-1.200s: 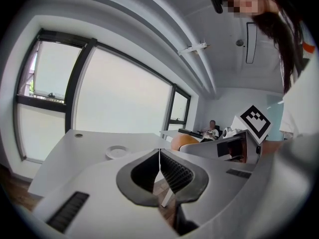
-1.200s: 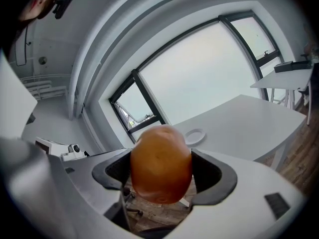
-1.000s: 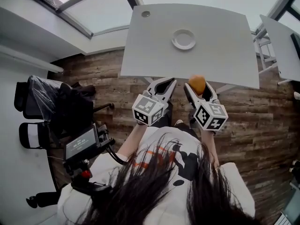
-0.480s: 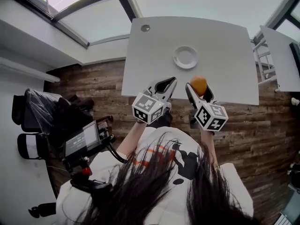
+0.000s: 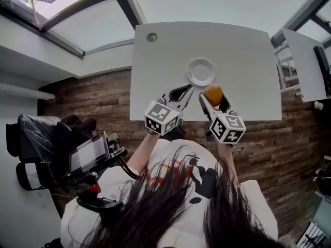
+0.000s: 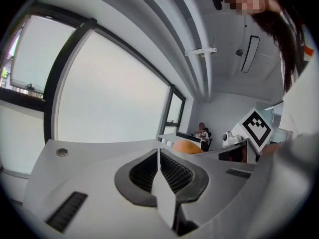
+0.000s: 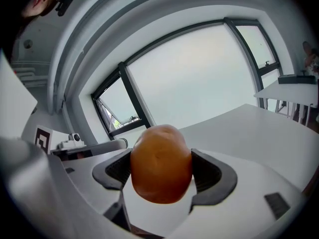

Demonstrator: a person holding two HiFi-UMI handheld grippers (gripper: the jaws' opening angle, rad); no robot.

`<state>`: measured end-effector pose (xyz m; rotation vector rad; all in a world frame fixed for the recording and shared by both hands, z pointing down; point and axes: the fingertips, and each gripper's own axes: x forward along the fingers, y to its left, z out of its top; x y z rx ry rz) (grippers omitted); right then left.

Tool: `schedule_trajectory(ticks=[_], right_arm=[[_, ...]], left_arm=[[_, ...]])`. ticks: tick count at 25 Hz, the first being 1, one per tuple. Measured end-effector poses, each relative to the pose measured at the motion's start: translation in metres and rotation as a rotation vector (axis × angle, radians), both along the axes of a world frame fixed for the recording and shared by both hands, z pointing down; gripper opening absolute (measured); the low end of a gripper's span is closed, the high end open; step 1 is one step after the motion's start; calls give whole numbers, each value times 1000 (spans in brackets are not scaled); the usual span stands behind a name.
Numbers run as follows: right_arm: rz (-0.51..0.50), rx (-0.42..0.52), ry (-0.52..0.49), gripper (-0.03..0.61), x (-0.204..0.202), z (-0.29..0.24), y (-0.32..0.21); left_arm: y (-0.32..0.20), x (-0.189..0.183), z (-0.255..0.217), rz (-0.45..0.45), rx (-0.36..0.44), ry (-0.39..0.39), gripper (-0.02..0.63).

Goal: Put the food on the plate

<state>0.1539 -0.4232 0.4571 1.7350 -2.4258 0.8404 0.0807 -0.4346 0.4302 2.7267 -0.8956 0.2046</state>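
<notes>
Right tool (image 5: 212,98): clenched on the orange food (image 7: 161,163), over the surface's (image 5: 248,56) near edge, just short of the plate (image 5: 201,72).
Left tool (image 5: 179,93): closed, empty, beside the plate's near rim.
Risk: likely rolling off if released high or off-centre; left tool nudging the plate.
Room: open toward the far edge and right corners.

The right gripper (image 7: 162,176) clasps the orange-brown food (image 7: 161,158).

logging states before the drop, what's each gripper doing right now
left gripper: closed, nothing between its jaws
right gripper: closed, holding the orange food
</notes>
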Motion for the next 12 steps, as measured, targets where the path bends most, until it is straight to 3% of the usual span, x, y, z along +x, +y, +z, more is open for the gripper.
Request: schedule_trajectory(ticks=[12], right_arm=[[93,-79,27,371,10,31,-75]], left_arm=[[-75,-6,29,78,-53,-24,6]])
